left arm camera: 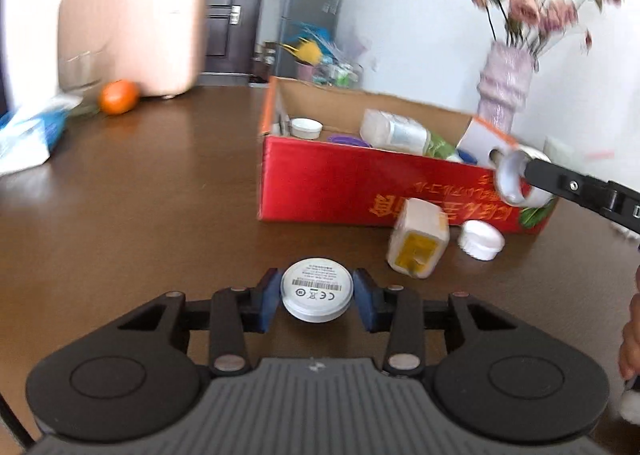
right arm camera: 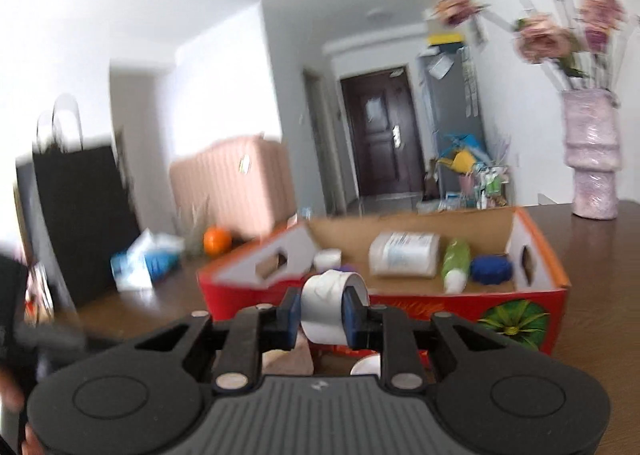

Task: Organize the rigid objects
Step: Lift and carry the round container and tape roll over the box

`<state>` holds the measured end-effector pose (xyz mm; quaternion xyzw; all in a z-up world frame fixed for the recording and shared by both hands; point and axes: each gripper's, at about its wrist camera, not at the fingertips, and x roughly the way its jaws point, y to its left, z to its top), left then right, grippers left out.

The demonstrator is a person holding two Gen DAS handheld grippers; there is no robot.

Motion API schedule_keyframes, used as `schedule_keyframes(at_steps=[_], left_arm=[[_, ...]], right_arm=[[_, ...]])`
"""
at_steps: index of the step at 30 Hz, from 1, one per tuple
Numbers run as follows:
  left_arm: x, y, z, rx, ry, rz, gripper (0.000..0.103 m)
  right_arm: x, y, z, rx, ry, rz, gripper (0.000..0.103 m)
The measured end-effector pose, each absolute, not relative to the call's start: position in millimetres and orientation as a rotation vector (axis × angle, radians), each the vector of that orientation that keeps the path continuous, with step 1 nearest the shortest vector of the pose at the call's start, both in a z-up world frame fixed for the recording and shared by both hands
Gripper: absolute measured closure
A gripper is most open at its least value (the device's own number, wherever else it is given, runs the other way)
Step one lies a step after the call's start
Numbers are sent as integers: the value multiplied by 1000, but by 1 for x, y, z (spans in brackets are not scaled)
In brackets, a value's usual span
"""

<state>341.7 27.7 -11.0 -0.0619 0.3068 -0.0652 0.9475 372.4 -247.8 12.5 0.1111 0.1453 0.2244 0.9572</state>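
My left gripper (left arm camera: 317,295) is shut on a white round puck (left arm camera: 317,289) with a printed label on its face, held above the brown table (left arm camera: 160,195). My right gripper (right arm camera: 322,311) is shut on a white tape roll (right arm camera: 330,305), (left arm camera: 520,177), held in front of the near wall of the red cardboard box (right arm camera: 440,311), (left arm camera: 340,179). In the left wrist view the right gripper (left arm camera: 524,171) reaches in from the right at the box's near right corner. Inside the box lie a white bottle (right arm camera: 404,253), a green bottle (right arm camera: 456,261), a blue lid (right arm camera: 491,270) and a white jar (left arm camera: 306,128).
A pale bottle with a yellow label (left arm camera: 418,245) and a white cap (left arm camera: 482,240) lie on the table before the box. A lilac vase of flowers (left arm camera: 504,91) stands behind it. An orange (left arm camera: 119,96), a pink suitcase (left arm camera: 132,31) and a blue-white packet (left arm camera: 28,135) sit far left.
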Motion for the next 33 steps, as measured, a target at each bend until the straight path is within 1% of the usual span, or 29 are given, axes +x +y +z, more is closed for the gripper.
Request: schedule_keyframes(at_steps=[7,10,12,18,21,27,30,33], left_arm=[[232,32,13,-221,556,-146,63],[201,31,21,-254,536,-133,63],[192,27,29,-238,538,-131,63],[183,3,59,-156,476,-165,63],[181,-6,66,-141,466,-198,63],[183,-7,63,-146,481,-180,63],[189,-5,56,-151,500,-167,63],[194,-5,51,-156,529,-169,63]], right_arm=[[262,-301,25,304,241,368,82],[213,-316,21,325,239,316,82],[195,-321,21,333,248,311,82],[182,-311,30,307,215,334,82],[183,-308,28,306,224,351,82],[186,-313,25,340,237,364,82],[193,-319,17,429,272,424,82],[194,-314,15,397,290,406,82]])
